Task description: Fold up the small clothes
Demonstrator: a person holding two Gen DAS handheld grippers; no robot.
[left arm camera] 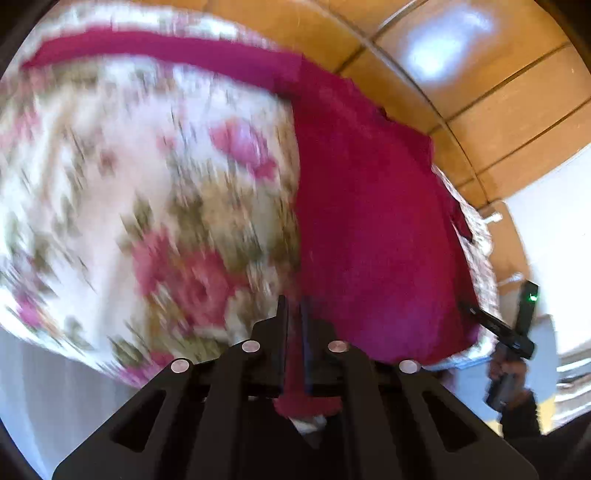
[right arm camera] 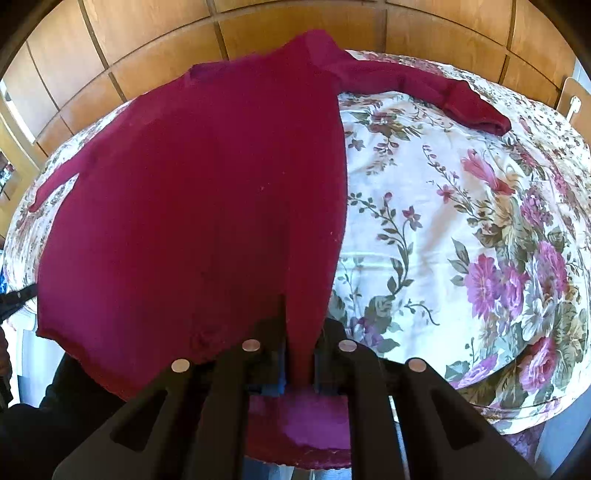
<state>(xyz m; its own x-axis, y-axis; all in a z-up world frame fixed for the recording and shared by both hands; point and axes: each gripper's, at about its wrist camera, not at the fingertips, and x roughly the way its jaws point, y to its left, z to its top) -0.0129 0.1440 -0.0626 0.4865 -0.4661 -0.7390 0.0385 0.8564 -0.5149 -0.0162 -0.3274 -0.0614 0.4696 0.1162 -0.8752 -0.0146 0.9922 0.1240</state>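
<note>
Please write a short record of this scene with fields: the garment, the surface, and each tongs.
garment: dark red sweater, lying flat, sleeves spread
surface: flowered cloth
left tongs: closed on the sweater's near hem
right tongs: closed on the sweater's near hem
background: wooden panels

Both wrist cams close, angled down; share red sweater (left arm camera: 369, 221) on floral cloth (right arm camera: 461, 221).

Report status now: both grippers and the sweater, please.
Left gripper shut on sweater hem. Right gripper shut on hem too. Sweater flat on floral cloth. Nothing in the way.
</note>
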